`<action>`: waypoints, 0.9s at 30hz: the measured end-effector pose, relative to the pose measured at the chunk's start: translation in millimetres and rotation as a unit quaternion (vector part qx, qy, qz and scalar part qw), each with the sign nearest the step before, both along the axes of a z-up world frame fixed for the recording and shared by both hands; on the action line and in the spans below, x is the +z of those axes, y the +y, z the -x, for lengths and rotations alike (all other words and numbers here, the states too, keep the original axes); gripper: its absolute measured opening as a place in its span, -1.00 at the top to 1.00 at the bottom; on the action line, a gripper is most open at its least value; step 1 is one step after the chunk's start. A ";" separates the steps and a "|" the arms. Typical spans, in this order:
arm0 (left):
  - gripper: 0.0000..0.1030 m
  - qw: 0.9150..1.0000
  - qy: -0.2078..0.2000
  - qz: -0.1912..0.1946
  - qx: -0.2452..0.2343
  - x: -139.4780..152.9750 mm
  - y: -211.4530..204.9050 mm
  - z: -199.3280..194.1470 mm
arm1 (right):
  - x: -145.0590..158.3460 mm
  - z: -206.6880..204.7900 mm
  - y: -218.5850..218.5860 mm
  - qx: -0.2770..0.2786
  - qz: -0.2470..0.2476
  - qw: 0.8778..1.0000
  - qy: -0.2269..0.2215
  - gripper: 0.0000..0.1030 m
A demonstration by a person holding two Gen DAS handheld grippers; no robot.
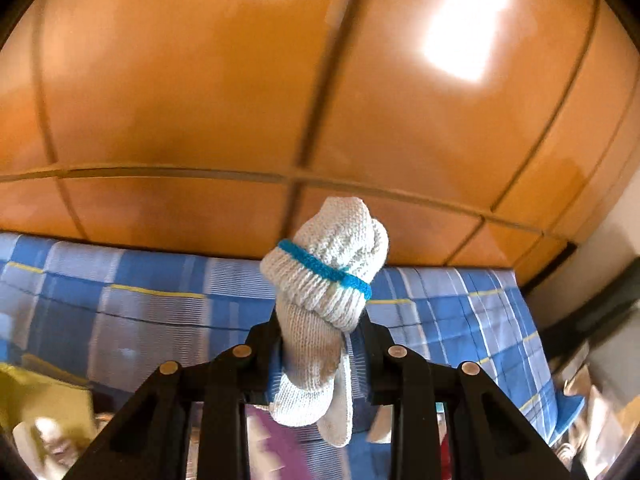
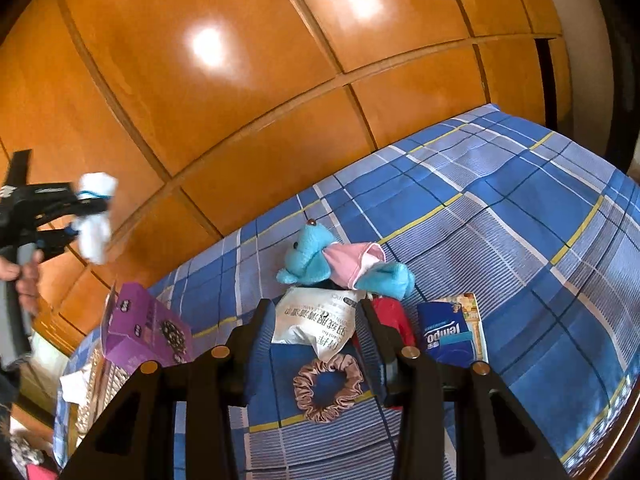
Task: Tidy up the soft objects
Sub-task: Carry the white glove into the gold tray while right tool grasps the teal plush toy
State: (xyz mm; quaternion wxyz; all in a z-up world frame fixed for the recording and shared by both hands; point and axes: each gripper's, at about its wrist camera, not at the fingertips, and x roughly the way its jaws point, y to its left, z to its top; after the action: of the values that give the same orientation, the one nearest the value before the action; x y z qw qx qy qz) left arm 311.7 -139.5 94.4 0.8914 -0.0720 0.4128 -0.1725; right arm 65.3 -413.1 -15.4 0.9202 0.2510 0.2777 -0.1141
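Note:
A rolled white knit glove [image 1: 328, 264] with a blue band is clamped in my left gripper [image 1: 318, 332], lifted high above the blue plaid bed [image 1: 140, 300]. In the right wrist view that left gripper [image 2: 90, 216], a hand on its handle, carries the glove [image 2: 96, 236] at the far left in front of the wardrobe. My right gripper [image 2: 315, 312] hovers open over the bed, holding nothing. Under and beyond it lie a pink scrunchie [image 2: 328, 388], a white packet [image 2: 316, 320] and a blue plush toy [image 2: 308, 258] with a pink cloth.
An orange wooden wardrobe [image 2: 240, 100] stands behind the bed [image 2: 500, 220]. On the sheet lie a purple box [image 2: 144, 328] at the left, a red item [image 2: 394, 314] and a blue tissue pack [image 2: 446, 334]. Clutter sits off the bed's left edge.

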 end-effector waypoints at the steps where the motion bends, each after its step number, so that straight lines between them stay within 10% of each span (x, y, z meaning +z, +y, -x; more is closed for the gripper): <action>1: 0.43 1.000 -0.003 0.000 0.007 1.2 13.2 2.7 | -0.4 -1.4 1.5 0.001 0.004 1.000 0.004 0.19; 18: 0.43 0.986 0.026 0.008 0.164 -68.2 278.6 125.0 | -22.2 -29.3 28.7 0.058 0.058 0.991 0.102 0.19; 27: 0.43 0.974 0.078 -0.011 0.213 -140.8 341.2 171.5 | -12.1 -47.8 43.0 0.123 0.109 0.977 0.133 0.19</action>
State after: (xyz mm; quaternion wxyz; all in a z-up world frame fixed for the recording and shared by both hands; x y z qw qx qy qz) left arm 140.3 201.8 -46.4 0.8736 -0.1615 0.4580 0.0322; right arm 113.1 -370.2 -27.5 0.9038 0.0956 0.4126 -0.0616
